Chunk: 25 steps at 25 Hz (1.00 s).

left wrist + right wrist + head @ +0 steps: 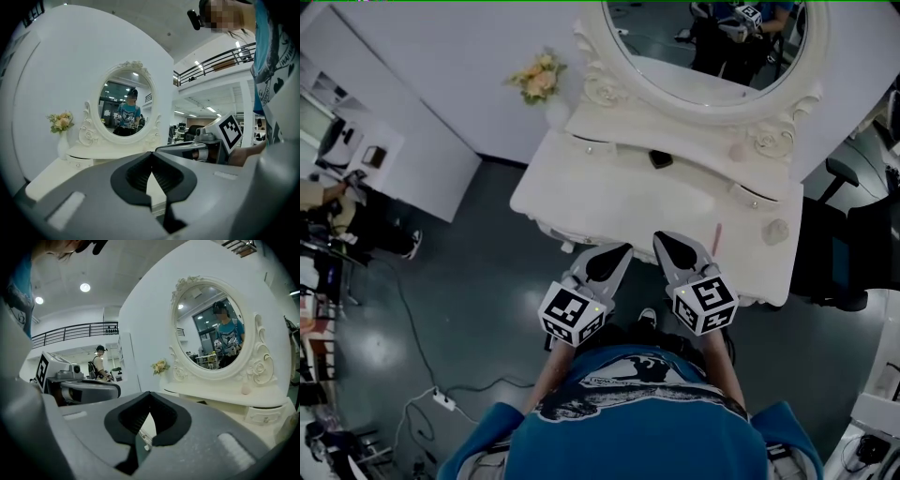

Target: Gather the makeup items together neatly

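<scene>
No words or numbers can be read anywhere. The cube (573, 314) on the left tool (617, 253) and the cube (705, 303) on the right tool (664, 242) carry only black-and-white square codes. The lettering on the person's shirt (637, 436) is too small and blurred to make out.

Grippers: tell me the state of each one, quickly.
Left gripper: closed, jaw tips together, holding nothing.
Right gripper: closed, jaw tips together, holding nothing.
</scene>
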Available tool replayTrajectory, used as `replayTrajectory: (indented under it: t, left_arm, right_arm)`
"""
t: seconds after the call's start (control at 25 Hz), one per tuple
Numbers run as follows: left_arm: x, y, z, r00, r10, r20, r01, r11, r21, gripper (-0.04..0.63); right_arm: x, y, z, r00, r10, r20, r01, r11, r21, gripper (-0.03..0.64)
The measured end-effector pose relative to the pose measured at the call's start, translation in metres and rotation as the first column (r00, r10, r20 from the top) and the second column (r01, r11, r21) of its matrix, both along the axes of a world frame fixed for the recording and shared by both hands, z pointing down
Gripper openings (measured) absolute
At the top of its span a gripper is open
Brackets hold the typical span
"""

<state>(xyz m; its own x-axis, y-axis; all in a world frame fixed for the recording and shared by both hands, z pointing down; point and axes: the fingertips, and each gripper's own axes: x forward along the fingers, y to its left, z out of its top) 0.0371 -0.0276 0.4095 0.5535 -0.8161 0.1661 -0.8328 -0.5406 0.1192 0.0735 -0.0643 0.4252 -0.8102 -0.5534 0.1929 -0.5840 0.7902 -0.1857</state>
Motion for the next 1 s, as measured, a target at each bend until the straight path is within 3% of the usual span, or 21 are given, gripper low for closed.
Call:
replayTrajectory:
  t: [0.64,1.0]
  left_arm:
    - [-0.012,-0.033,0.014,0.999,-0.032,0.024,0.033,0.998,-0.058,0.012]
    - [-0.028,-0.081,0.011,0.998,0.065,0.021,-0.064,0.997,-0.052,0.012]
  right_arm:
    - [-0.003,-0.034,0.030,1.000,-0.002,-0.001,0.002,0.996,-0.095,0.002]
    - [-0.019,-0.084,0.046,0.996,0.085,-0.037,-0.089,0.988,-0.128,0.003]
